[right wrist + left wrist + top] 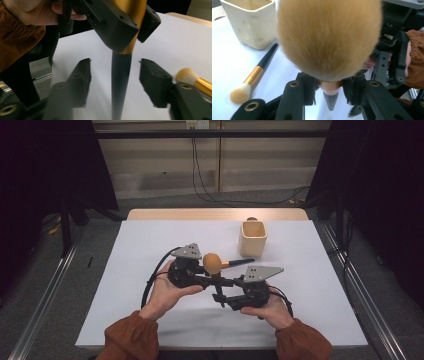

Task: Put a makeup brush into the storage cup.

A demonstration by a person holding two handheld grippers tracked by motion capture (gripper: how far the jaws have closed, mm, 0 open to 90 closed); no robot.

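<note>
**Q:** Tan bristles crowd the left gripper view — what are they?

**A:** They are the head of a large makeup brush [329, 37]. Its gold ferrule is pinched between the jaws of the left gripper [329, 87], which have closed on it, and its dark tapered handle points down toward the white table [150, 245]. From the high view, the brush stands roughly upright in front of the cream cup [253, 238], on the person's side of it.

**Q:** And the right gripper?

**A:** The right gripper [115, 82] has its jaws spread apart on either side of the dark handle. Neither pad touches it, as far as the blurred near edge lets me judge. In the high view it sits just beside the left gripper, nearer the person than the cup.

**Q:** Anything else near the cup?

**A:** A smaller brush [254, 75] lies flat on the table just beside the cup. It has a black handle, a gold band and pale bristles. The handle end reaches toward the cup's base; the bristles point away from it.

**Q:** Any brand or writing?

**A:** None I can read. The cup shows faint dimples on its wall, and both brushes are plain.

**Q:** The hands?

**A:** Rust-coloured sleeves [132, 335] come in from the person's side of the cup, and each hand holds its own gripper.
</note>
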